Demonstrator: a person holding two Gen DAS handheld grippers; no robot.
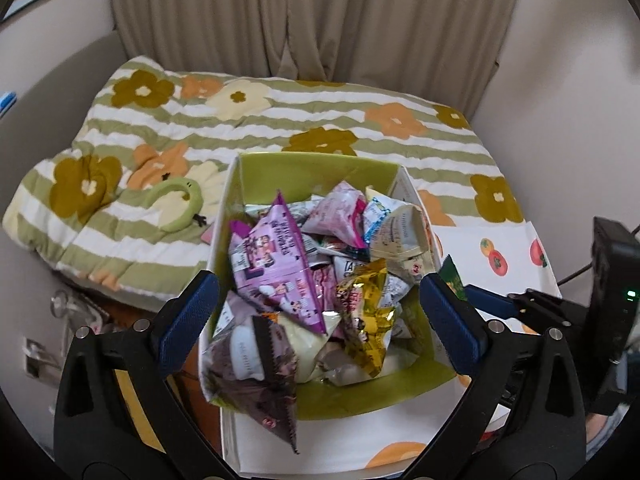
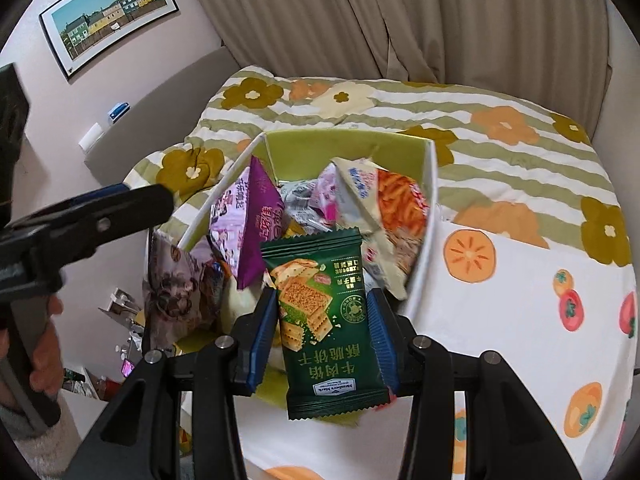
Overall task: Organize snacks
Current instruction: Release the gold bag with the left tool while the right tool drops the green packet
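Note:
A white box with a green inside [image 1: 312, 172] [image 2: 344, 148] stands on the bed, heaped with snack packets. Among them are a purple packet [image 1: 276, 256] [image 2: 256, 216], a gold one [image 1: 364, 304] and a dark brown one [image 1: 256, 376] that hangs over the near left corner. My left gripper [image 1: 316, 284] hovers over the box, open, with nothing between its blue pads. From the right wrist view the left gripper [image 2: 120, 200] shows side-on at the left. My right gripper [image 2: 323, 296] is shut on a dark green cracker packet [image 2: 324, 320] at the box's near edge. A corner of that green packet [image 1: 450, 276] shows in the left wrist view.
The box rests on a white cloth with persimmon prints [image 2: 500, 320] over a striped floral quilt [image 1: 280, 120]. A green plush ring [image 1: 180, 204] lies left of the box. Beige curtains [image 1: 312, 16] hang behind. A person's hand [image 2: 44, 344] holds the left gripper's handle.

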